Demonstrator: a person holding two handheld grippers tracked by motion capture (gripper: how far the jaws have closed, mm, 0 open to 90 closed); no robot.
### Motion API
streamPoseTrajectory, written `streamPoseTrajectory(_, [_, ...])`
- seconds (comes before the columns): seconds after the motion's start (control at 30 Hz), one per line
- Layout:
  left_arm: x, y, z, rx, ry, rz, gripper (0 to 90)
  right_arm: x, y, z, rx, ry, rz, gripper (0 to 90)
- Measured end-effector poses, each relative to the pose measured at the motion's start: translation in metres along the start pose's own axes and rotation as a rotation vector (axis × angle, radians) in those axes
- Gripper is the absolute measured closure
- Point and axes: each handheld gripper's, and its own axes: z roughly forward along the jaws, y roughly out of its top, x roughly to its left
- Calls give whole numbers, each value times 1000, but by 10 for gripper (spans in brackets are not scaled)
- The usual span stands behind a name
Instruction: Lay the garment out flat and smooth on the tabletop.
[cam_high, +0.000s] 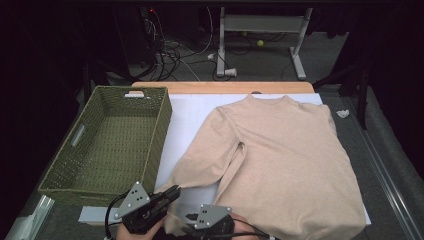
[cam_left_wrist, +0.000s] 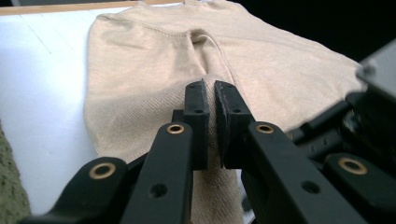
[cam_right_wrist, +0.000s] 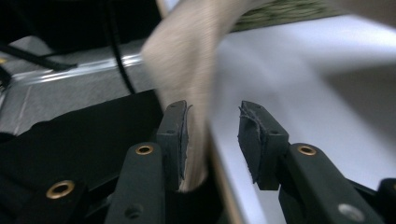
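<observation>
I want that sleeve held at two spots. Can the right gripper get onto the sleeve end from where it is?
Probably yes: the right gripper is open with the sleeve end hanging against one pad, nothing between.

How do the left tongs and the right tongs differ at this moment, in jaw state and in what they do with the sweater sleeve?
The left tongs are shut, pinching the beige sweater by its sleeve; the right tongs stand open with a clear gap. In the left gripper view the fabric is caught between the pads; in the right gripper view the blurred sleeve end lies by one pad only, not clamped. Both sit at the table's near edge.
</observation>
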Motion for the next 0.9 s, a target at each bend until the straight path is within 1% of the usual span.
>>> streamPoseTrajectory(0.07, [1, 0, 0, 0, 3, -3, 807, 3, 0, 3, 0, 13, -2, 638])
streamPoseTrajectory(0.13, [1, 0, 0, 2, 3, -1, 807, 8, 2, 6, 0, 6, -19, 681])
streamPoseTrajectory(0.23, [2, 0, -1, 1, 7, -1, 807, 11, 4, 6, 2, -25, -45, 863])
streamPoseTrajectory(0.3, [3, 0, -2, 0, 11, -3, 807, 13, 5, 4, -4, -17, -61, 876])
streamPoseTrajectory(0.33, [4, 0, -3, -1, 11, -4, 807, 17, 6, 4, -4, -9, -60, 876])
streamPoseTrajectory(0.4, [3, 1, -4, -2, 12, 2, 807, 27, 10, 4, -6, 11, -99, 876])
streamPoseTrajectory(0.43, [3, 2, -4, -2, 14, 5, 807, 30, 10, 4, -8, 20, -107, 876])
streamPoseTrajectory(0.5, [2, 2, -5, -2, 18, 13, 807, 41, 12, 8, -4, 46, -129, 876])
streamPoseTrajectory(0.6, [3, 3, -7, -7, 15, 7, 808, 54, 13, 14, -5, 79, -148, 876])
streamPoseTrajectory(0.7, [4, 3, -7, -11, 12, 2, 808, 60, 14, 18, 7, 95, -164, 876])
streamPoseTrajectory(0.77, [4, 3, -8, -8, 10, 6, 808, 65, 14, 23, 10, 120, -165, 870])
streamPoseTrajectory(0.8, [4, 3, -9, -8, 12, 7, 808, 65, 14, 23, 6, 131, -165, 852])
streamPoseTrajectory(0.87, [5, 2, -10, -10, 12, 2, 808, 61, 16, 20, -14, 162, -124, 764])
streamPoseTrajectory(0.9, [5, 1, -10, -9, 12, 1, 808, 58, 16, 18, -21, 157, -112, 727])
